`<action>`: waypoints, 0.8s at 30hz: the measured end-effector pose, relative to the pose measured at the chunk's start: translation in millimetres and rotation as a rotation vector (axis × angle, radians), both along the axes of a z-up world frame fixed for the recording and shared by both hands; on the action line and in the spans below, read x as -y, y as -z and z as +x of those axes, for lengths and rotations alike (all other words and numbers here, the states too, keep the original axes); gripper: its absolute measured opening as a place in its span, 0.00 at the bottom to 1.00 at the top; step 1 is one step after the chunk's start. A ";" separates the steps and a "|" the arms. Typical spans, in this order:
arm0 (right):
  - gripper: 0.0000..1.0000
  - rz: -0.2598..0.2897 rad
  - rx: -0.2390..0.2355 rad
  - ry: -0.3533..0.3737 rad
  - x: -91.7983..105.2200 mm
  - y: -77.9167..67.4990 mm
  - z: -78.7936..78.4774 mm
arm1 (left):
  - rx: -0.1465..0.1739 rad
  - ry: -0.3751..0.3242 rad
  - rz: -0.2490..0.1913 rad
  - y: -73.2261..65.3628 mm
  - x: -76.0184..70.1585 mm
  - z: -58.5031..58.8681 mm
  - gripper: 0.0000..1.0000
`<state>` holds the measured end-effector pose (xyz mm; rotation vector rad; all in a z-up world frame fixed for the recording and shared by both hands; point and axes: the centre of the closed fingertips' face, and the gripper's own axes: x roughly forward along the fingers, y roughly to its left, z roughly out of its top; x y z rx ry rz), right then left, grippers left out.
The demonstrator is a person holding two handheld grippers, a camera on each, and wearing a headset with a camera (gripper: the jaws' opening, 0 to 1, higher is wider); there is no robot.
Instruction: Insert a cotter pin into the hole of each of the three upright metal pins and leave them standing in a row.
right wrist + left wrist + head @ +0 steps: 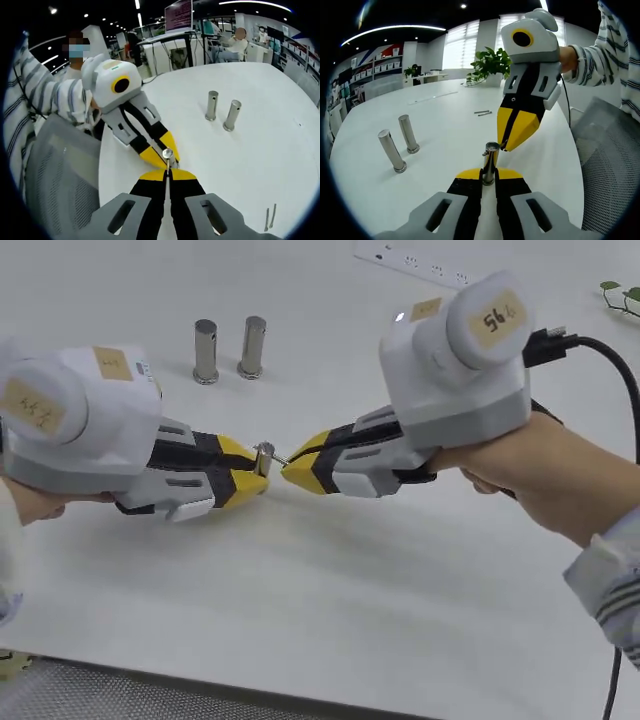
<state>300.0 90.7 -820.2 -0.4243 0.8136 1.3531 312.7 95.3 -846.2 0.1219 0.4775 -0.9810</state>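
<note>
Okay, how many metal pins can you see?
3. Two metal pins stand side by side on the table; a third is clamped in the left gripper, meeting the right gripper's cotter pin.

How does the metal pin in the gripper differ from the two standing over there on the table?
The held pin sits clamped in the left gripper; the two standing pins rest free, upright on the table. The right gripper holds a cotter pin at the held pin's head; the standing pins look bare. All three are silvery cylinders.
</note>
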 end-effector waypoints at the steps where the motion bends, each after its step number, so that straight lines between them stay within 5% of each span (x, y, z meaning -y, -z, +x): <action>1: 0.03 0.002 0.002 -0.001 -0.7 -0.3 0.3 | 0.000 0.001 0.000 -0.3 0.3 -0.2 0.08; 24: 0.08 0.004 0.003 -0.002 5.1 -0.6 1.2 | -0.004 0.000 -0.007 -0.1 1.5 -2.0 0.08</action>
